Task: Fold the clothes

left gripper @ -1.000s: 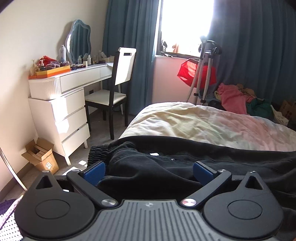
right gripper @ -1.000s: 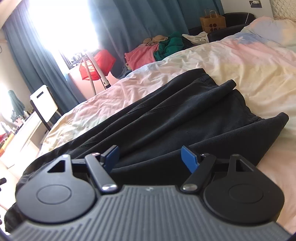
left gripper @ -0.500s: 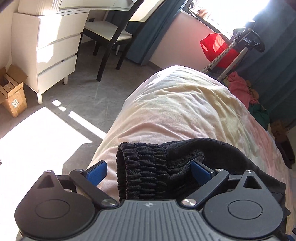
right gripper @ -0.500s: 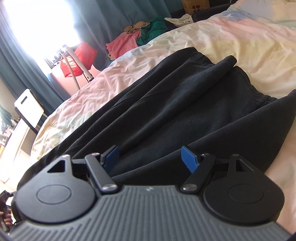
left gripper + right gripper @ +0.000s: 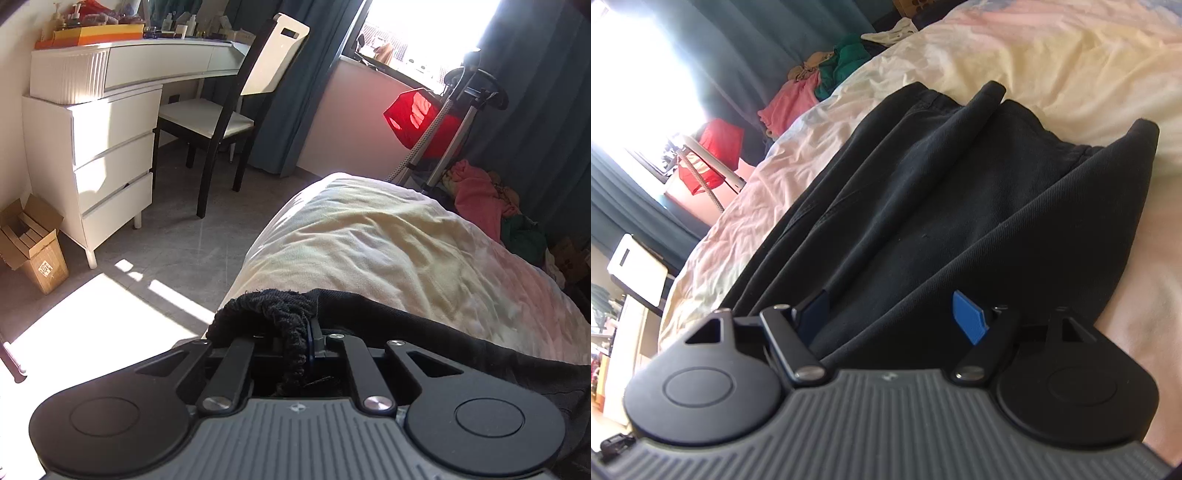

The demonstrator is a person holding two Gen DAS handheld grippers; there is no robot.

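Note:
Black trousers (image 5: 942, 192) lie spread lengthwise on the pale bed sheet (image 5: 1071, 48). At the bed's corner, in the left wrist view, their ribbed elastic cuff (image 5: 273, 306) is bunched up. My left gripper (image 5: 308, 332) is closing, and its blue pads pinch that cuff between them. The rest of the dark cloth (image 5: 424, 332) trails off to the right. My right gripper (image 5: 892, 310) hovers low over the wider end of the trousers. It stands open, with cloth below its blue fingertips (image 5: 967, 314) and nothing gripped.
Left of the bed (image 5: 388, 240) is grey floor with a white dresser (image 5: 110, 147), a dark-framed chair (image 5: 229, 114) and an open cardboard box (image 5: 33, 247). A pile of pink and green clothes (image 5: 480, 192) and a red bag (image 5: 417, 114) sit by the window.
The left gripper moved along the trousers to the ribbed cuff at the bed's corner and shut on it. The right gripper rolled and sank slightly, staying open.

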